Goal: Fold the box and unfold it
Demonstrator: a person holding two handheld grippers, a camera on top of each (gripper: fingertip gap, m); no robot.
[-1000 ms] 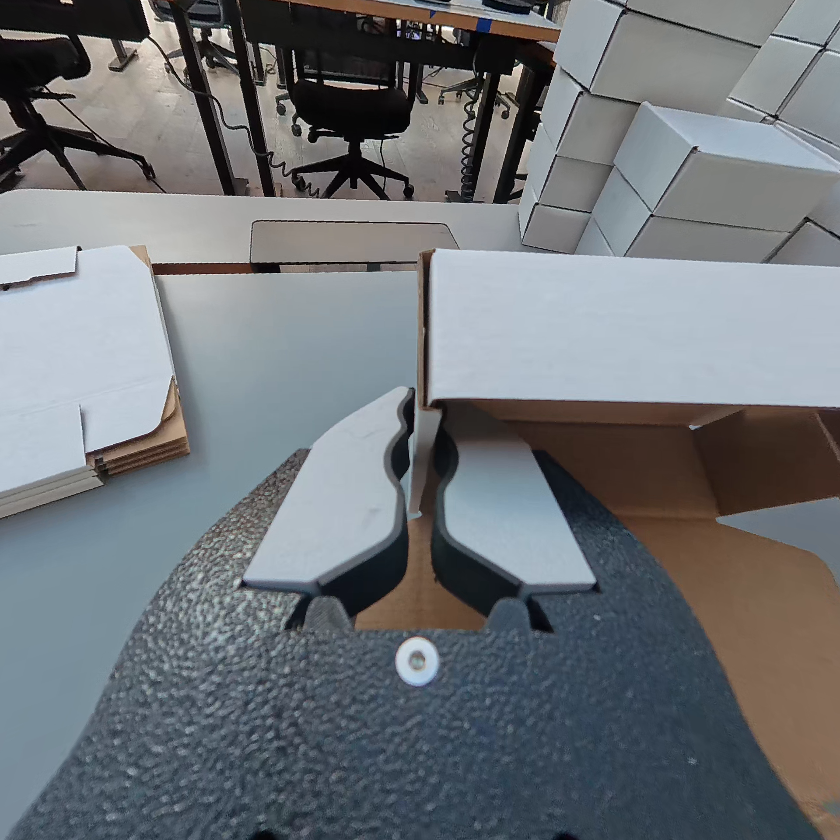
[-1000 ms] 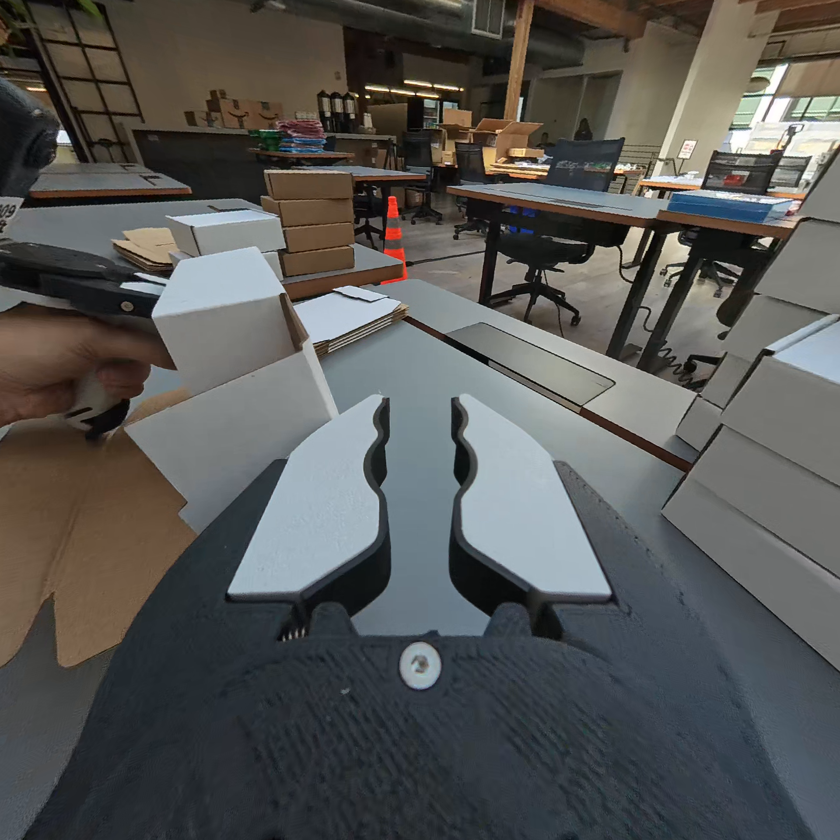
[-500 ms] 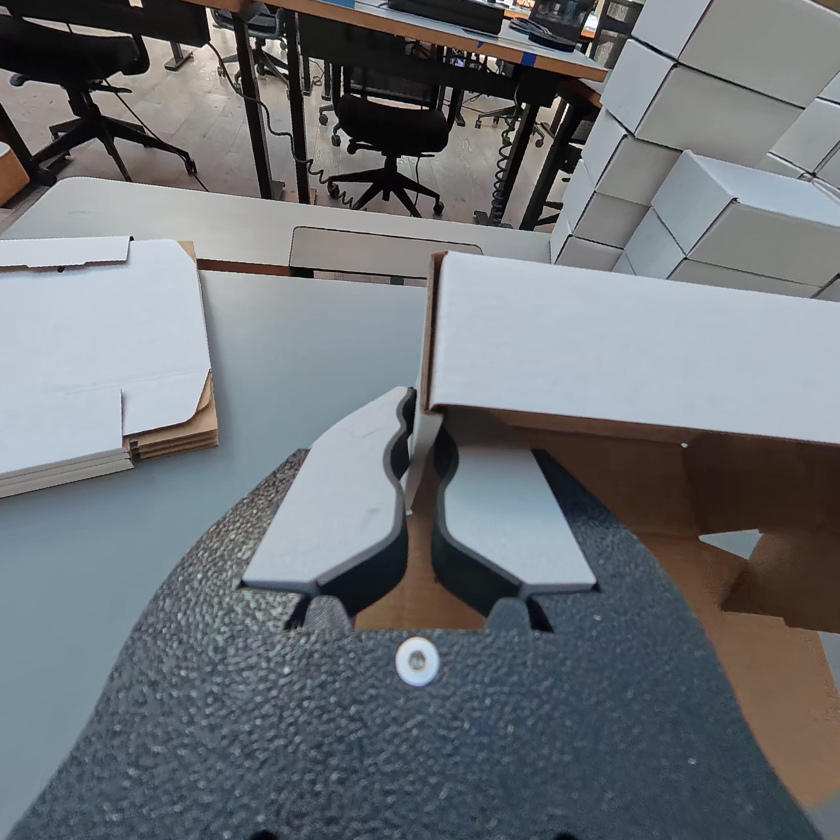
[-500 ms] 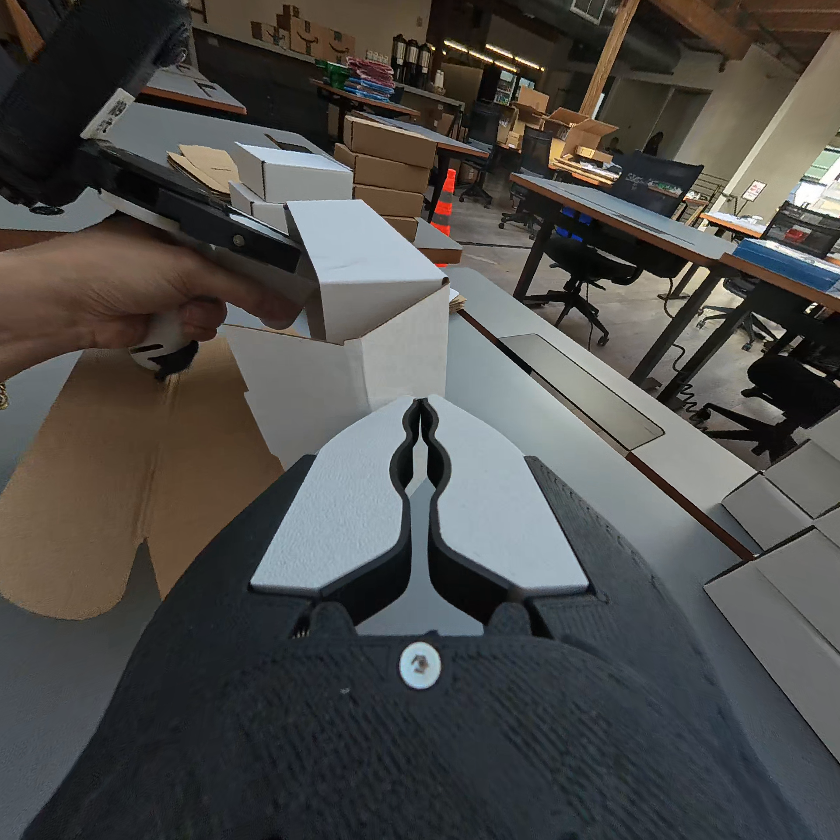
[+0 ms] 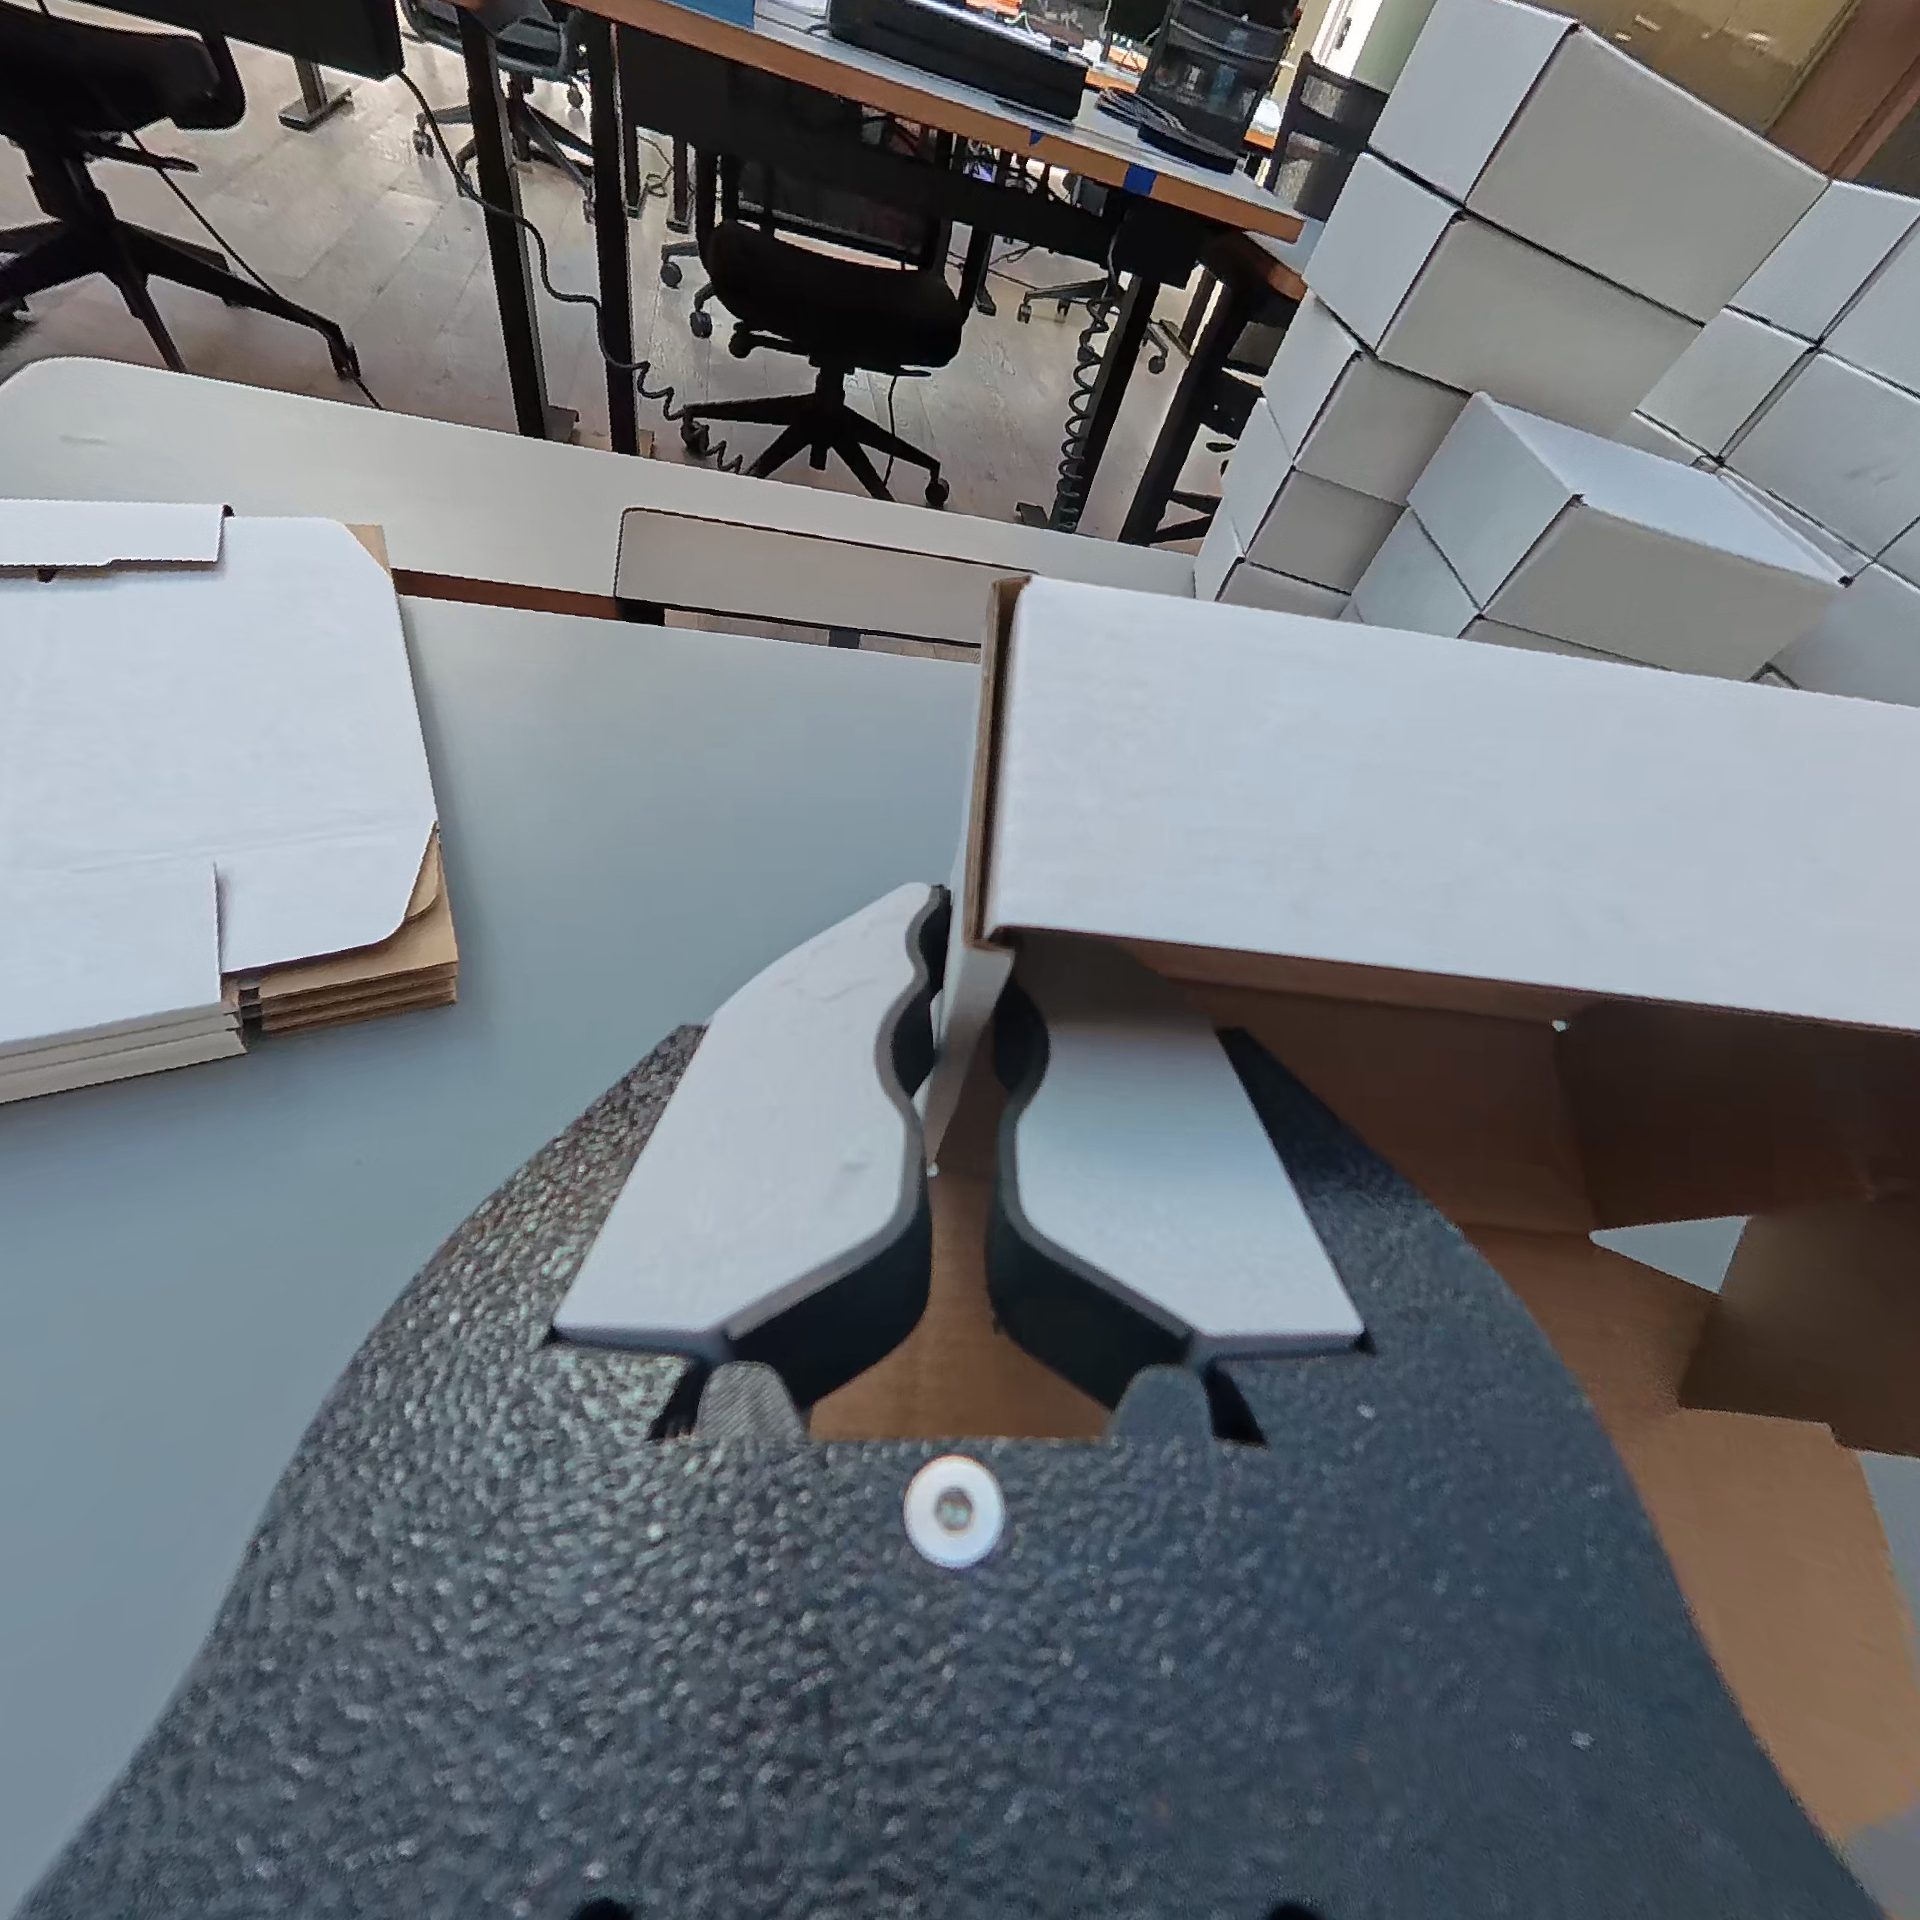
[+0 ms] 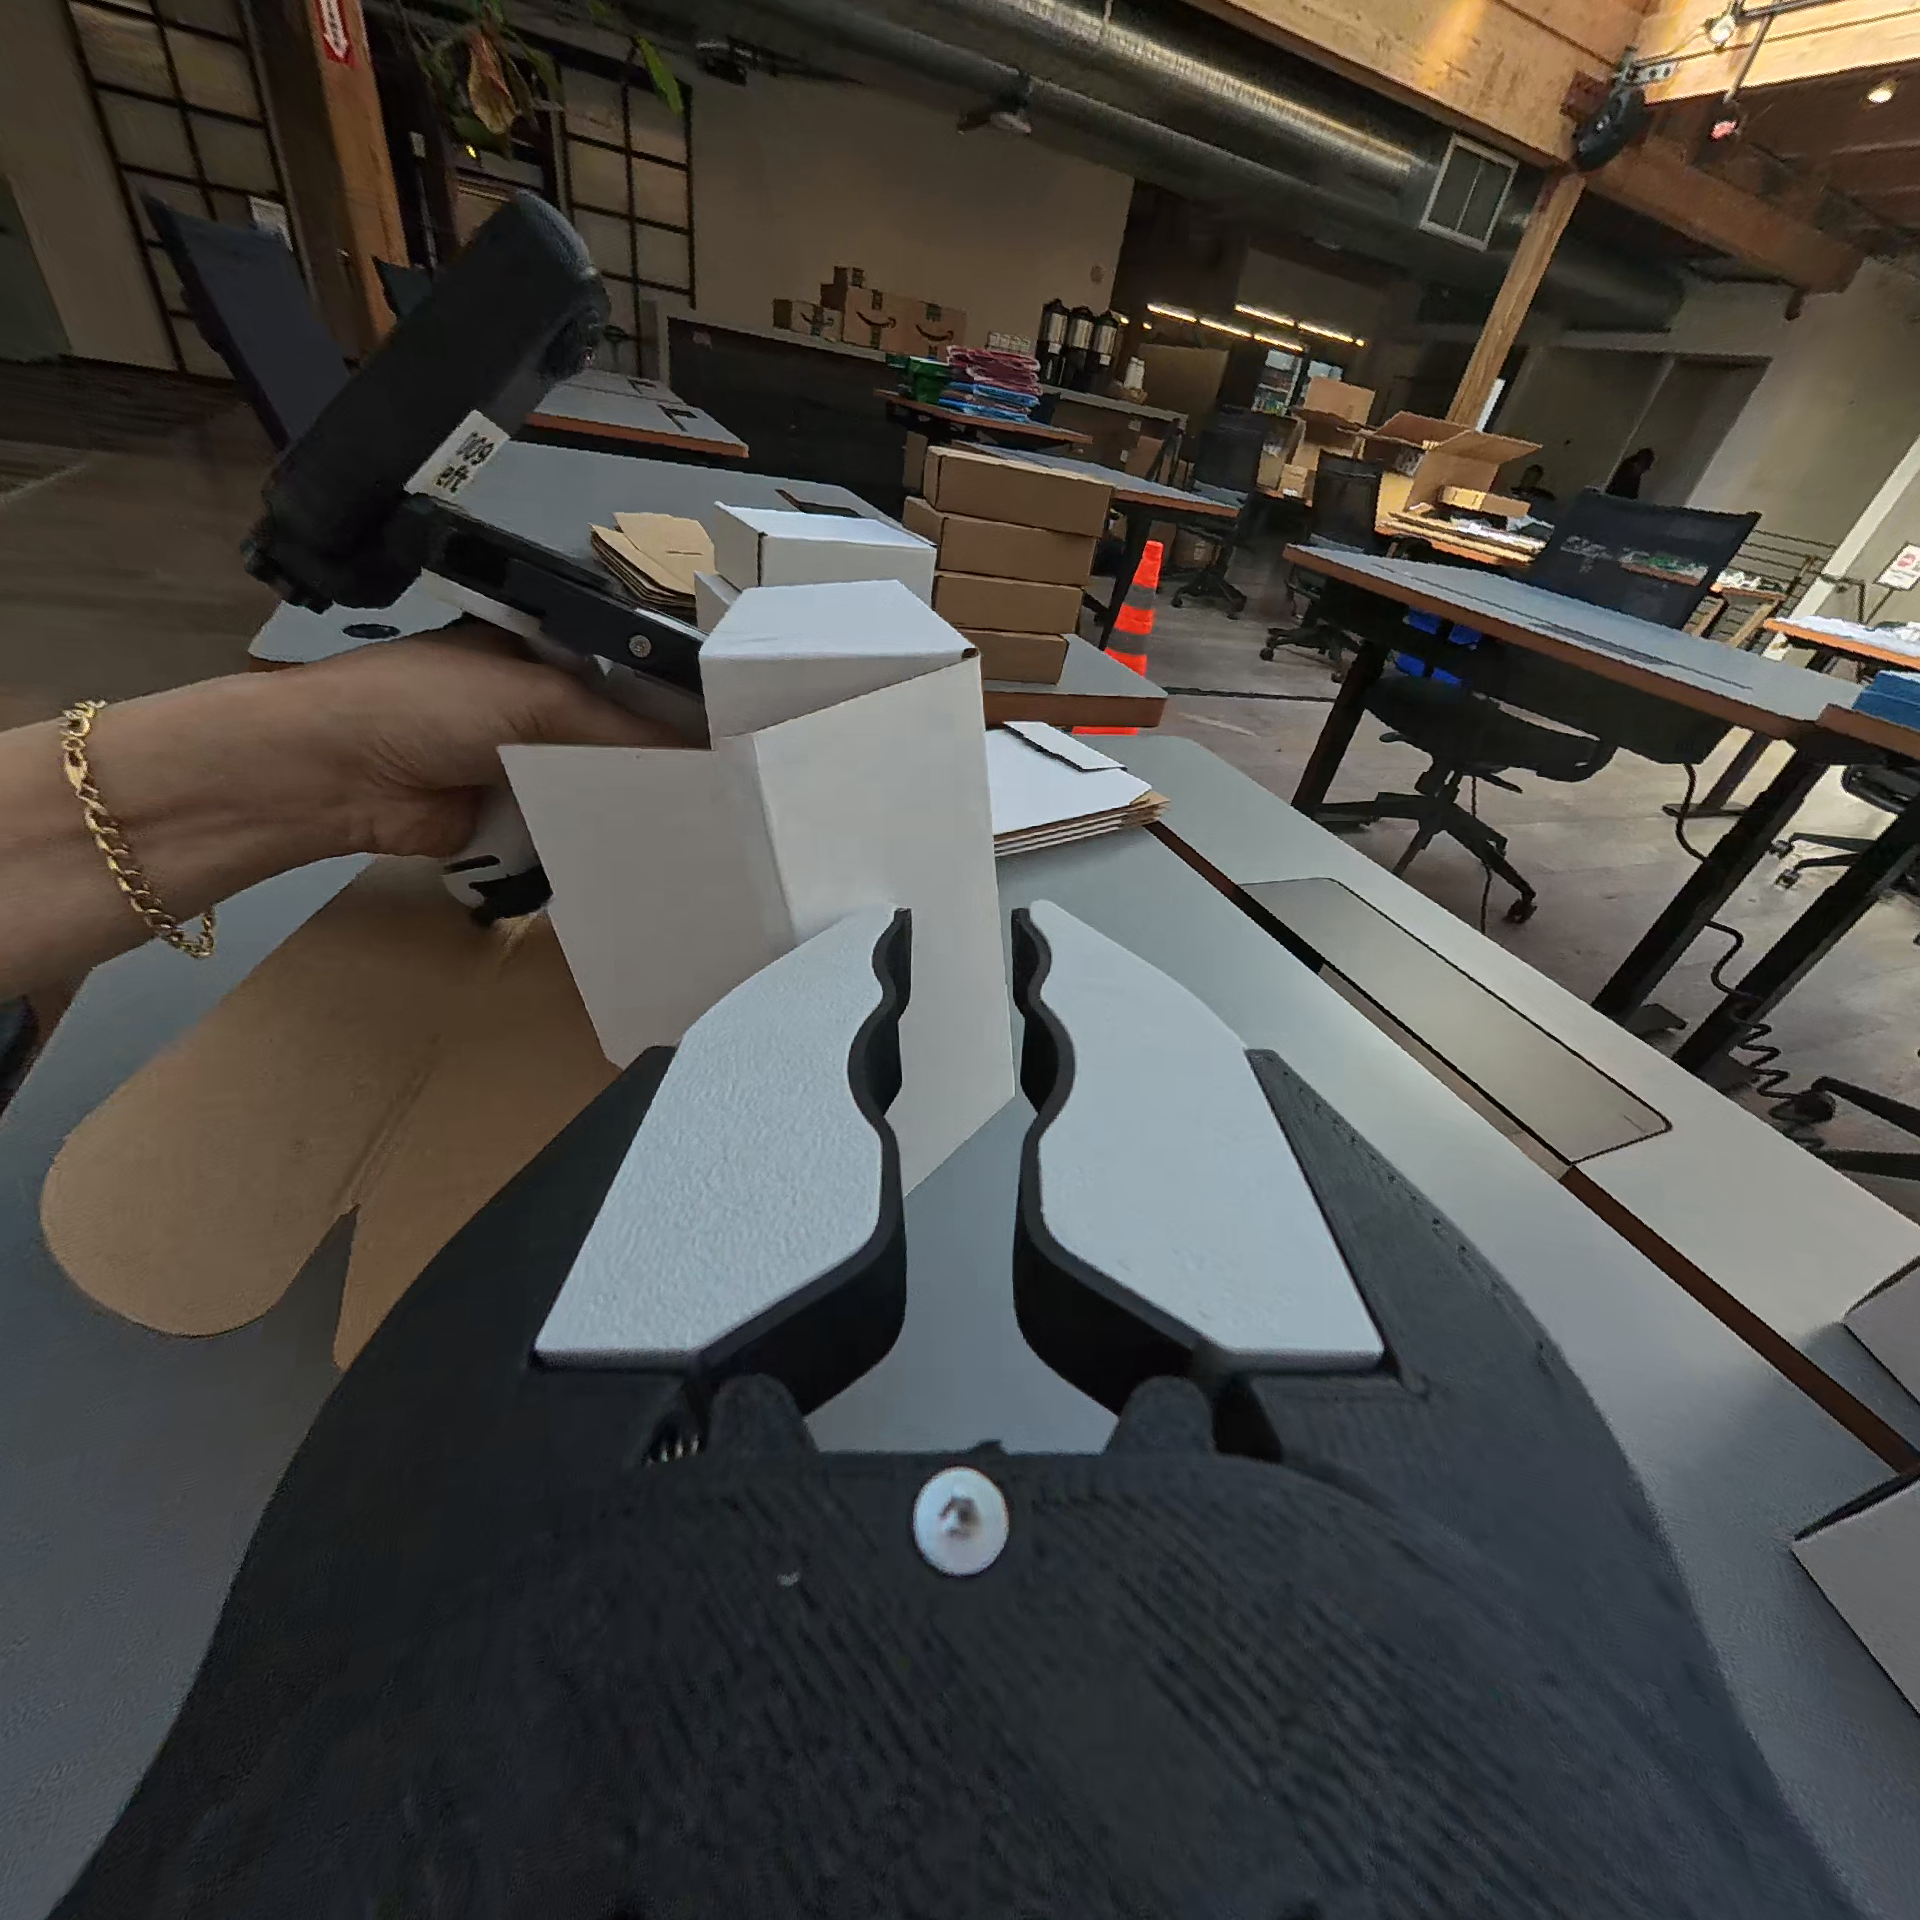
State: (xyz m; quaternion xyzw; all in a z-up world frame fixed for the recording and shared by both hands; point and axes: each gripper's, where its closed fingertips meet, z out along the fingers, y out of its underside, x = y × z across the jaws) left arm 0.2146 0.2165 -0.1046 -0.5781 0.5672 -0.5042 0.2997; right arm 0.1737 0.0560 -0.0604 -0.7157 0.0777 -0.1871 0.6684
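The box [image 5: 1403, 810] is a part-folded carton, white outside and brown inside. In the left wrist view one white panel stands up over the brown base. My left gripper [image 5: 966, 935] is shut on a thin white flap at the panel's left end. In the right wrist view the box [image 6: 873, 831] stands as an upright white wall with a folded top flap. The left gripper [image 6: 665, 655], held by a hand, pinches that flap. My right gripper [image 6: 961, 935] is open with a narrow gap. The box's near corner edge shows in that gap. Brown flaps [image 6: 260, 1122] lie flat on the table.
A stack of flat white blanks [image 5: 187, 779] lies on the grey table [image 5: 675, 831] at the left. Several folded white boxes [image 5: 1558, 364] are piled at the right. Office chairs and desks stand beyond the table edge. A cable-tray cover [image 6: 1455, 1039] is set in the table to the right.
My right gripper closed, then opened part way, and moved up to the box's corner. The left gripper kept its hold on the flap and raised the box more upright.
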